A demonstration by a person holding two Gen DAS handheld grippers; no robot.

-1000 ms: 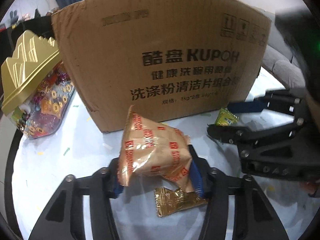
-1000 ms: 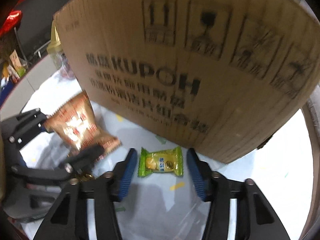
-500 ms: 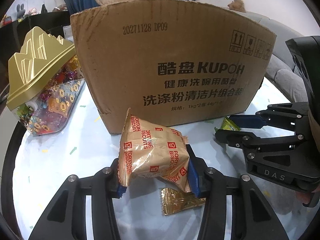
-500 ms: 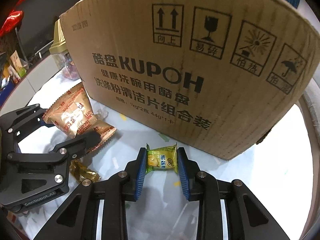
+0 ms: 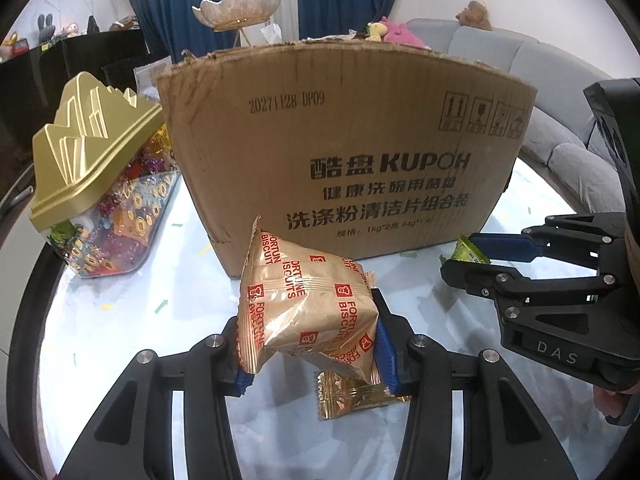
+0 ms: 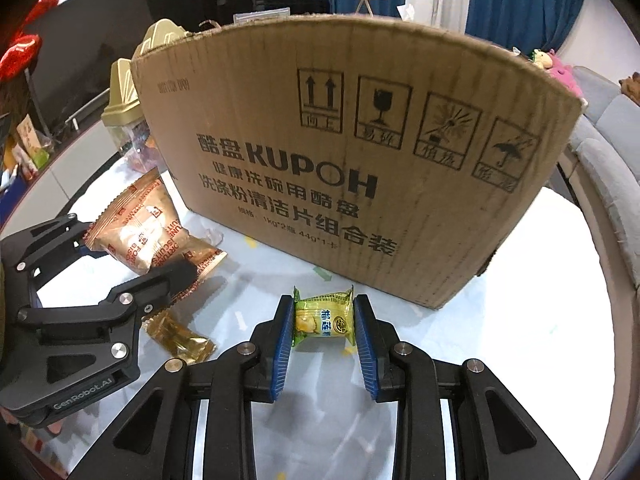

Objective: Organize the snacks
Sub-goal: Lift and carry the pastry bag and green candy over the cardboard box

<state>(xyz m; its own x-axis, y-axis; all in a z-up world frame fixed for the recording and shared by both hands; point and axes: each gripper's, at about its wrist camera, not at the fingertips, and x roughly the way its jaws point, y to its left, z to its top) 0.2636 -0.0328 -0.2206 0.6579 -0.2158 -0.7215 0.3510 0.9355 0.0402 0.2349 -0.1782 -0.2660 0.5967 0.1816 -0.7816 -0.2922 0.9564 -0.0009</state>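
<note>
- The left gripper (image 5: 310, 344) is clamped on a puffy gold Fortune Biscuits packet (image 5: 306, 312), at lower centre of the left wrist view; the packet appears lifted off the table.
- The right gripper (image 6: 322, 322) pinches a small green durian candy (image 6: 323, 317) between its blue pads (image 6: 282, 332), at lower centre of the right wrist view.
- Judged step: carry both snacks up and over the torn top rim of the KUPOH cardboard box (image 5: 352, 152), which fills the middle of both views. Rise well clear of the front wall before moving forward, and keep both grips firm, since the foil is slick and the air-filled packet may shift.
- Let go only once each snack is past the rim; the box's inside is hidden from here.
- A gold-wrapped sweet (image 5: 356, 394) lies on the table just beneath the left gripper's packet, not yet gathered.
- The surface is a pale, glossy round table (image 5: 120, 320) flecked with coloured specks.
- At left stands a clear candy jar with a gold mountain-shaped lid (image 5: 92, 160). Behind are blue curtains (image 5: 168, 4), a grey sofa (image 5: 560, 92) with plush toys, and a white lotus-shaped dish (image 5: 236, 8) on a stand.
</note>
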